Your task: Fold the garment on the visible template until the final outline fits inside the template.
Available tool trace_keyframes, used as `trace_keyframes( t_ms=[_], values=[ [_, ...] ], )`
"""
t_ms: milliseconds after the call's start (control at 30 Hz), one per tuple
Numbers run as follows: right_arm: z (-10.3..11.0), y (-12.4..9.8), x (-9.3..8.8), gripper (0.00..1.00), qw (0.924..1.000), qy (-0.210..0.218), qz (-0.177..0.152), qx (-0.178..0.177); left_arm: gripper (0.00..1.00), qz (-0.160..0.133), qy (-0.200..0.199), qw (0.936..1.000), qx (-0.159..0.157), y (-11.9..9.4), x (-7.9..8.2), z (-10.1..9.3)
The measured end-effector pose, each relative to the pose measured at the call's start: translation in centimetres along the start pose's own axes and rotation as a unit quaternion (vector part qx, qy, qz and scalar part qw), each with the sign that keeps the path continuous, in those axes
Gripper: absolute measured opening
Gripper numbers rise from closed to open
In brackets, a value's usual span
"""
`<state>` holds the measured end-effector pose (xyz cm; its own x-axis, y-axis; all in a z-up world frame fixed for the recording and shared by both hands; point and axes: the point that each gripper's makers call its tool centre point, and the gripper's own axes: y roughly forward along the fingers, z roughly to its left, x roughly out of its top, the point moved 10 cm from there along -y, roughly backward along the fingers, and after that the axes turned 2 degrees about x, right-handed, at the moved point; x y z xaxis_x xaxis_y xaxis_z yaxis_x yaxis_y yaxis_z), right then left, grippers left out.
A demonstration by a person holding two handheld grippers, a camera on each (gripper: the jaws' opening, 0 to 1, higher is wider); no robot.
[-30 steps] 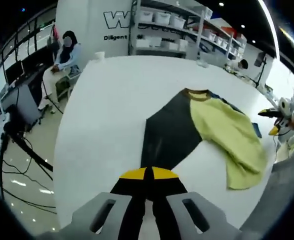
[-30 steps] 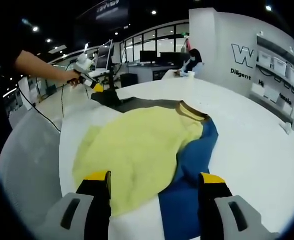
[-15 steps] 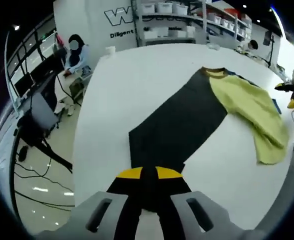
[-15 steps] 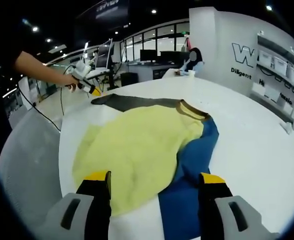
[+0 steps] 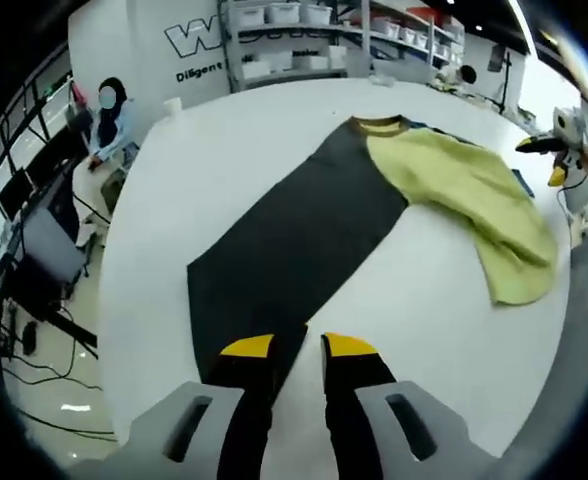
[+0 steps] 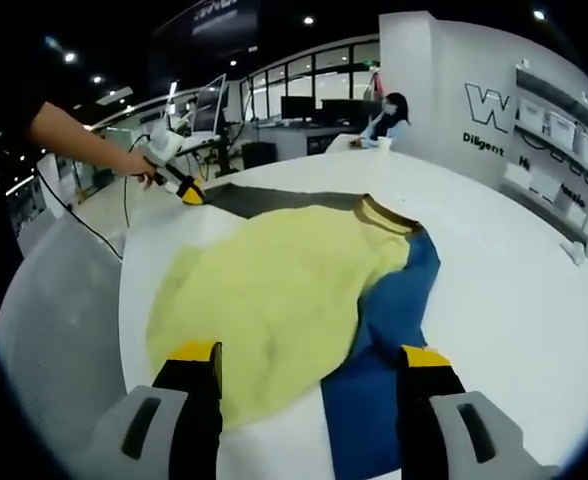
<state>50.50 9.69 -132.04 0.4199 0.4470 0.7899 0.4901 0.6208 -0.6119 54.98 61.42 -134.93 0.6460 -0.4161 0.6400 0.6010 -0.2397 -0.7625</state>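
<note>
The soft, limp garment (image 5: 374, 190) sprawls over the counter (image 5: 224, 130), best pinched at its hem beside the narrowly parted left claw (image 5: 299, 350); right claw (image 6: 309, 365) gapes wide.

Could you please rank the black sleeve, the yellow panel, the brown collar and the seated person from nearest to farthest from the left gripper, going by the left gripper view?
From the left gripper:
1. Black sleeve, on the table directly ahead of the jaws.
2. Yellow panel, farther ahead to the right.
3. Brown collar, at the garment's far end.
4. Seated person, off the table's far left edge.
</note>
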Motion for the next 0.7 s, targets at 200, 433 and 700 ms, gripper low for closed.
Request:
trace_keyframes(
  t_ms=[200, 433, 700],
  values=[
    [-0.2, -0.4, -0.1, 0.67, 1.0000, 0.002, 0.002, -0.005, 0.17, 0.008, 0.010, 0.9999, 0.005, 0.4, -0.1, 0.4],
    [-0.4, -0.5, -0.2, 0.67, 1.0000, 0.001, 0.006, -0.007, 0.08, 0.005, 0.000, 0.9999, 0.015, 0.5, -0.2, 0.9],
    [0.0, -0.4, -0.1, 0.68, 1.0000, -0.003, 0.003, 0.000, 0.04, -0.014, -0.056, 0.9982, 0.016, -0.4, 0.5, 1.6]
  ],
)
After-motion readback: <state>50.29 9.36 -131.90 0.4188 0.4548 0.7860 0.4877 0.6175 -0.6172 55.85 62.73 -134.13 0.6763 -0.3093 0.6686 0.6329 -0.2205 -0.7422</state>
